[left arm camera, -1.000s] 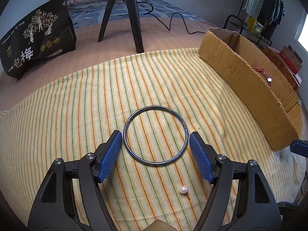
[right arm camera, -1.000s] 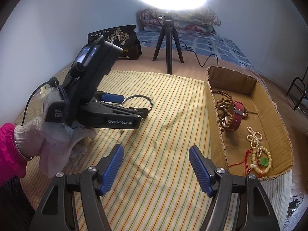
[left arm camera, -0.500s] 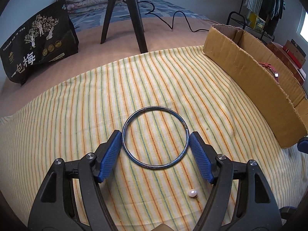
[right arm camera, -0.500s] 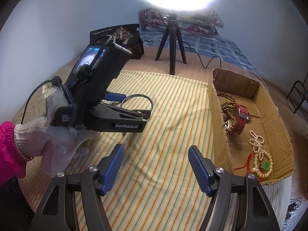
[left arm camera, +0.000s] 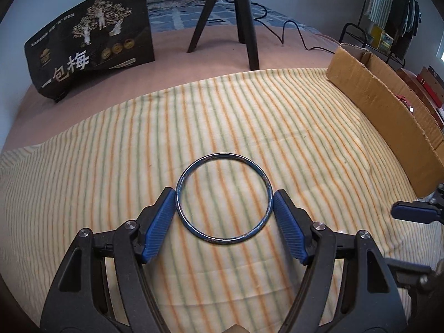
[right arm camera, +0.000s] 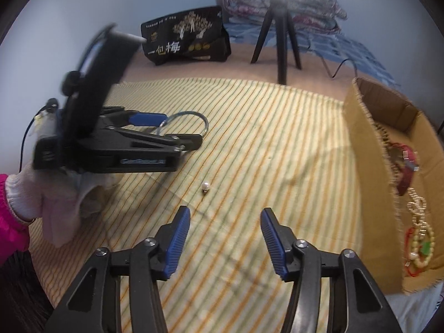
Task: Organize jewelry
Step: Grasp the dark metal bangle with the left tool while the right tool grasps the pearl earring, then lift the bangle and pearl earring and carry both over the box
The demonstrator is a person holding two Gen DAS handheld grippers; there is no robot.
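Observation:
A dark blue metal bangle [left arm camera: 223, 197] sits between the blue pads of my left gripper [left arm camera: 224, 202], which touch its two sides and hold it over the striped cloth. It also shows in the right wrist view [right arm camera: 191, 120], raised off the cloth in the left gripper [right arm camera: 177, 130]. My right gripper [right arm camera: 225, 222] is open and empty, low over the cloth. A small white pearl earring [right arm camera: 205, 186] lies on the cloth just ahead of it. A cardboard box [right arm camera: 369, 166] at the right holds bead bracelets, a red watch and pearl strings.
The yellow striped cloth [left arm camera: 249, 127] covers the bed. A black printed bag [left arm camera: 91, 41] and a black tripod [left arm camera: 238, 14] stand at the far side. The box's long wall [left arm camera: 383, 105] runs along the right edge.
My left gripper closed its pads onto the bangle and lifted it; the pearl dropped out of its view. My right gripper moved lower and left, toward the pearl.

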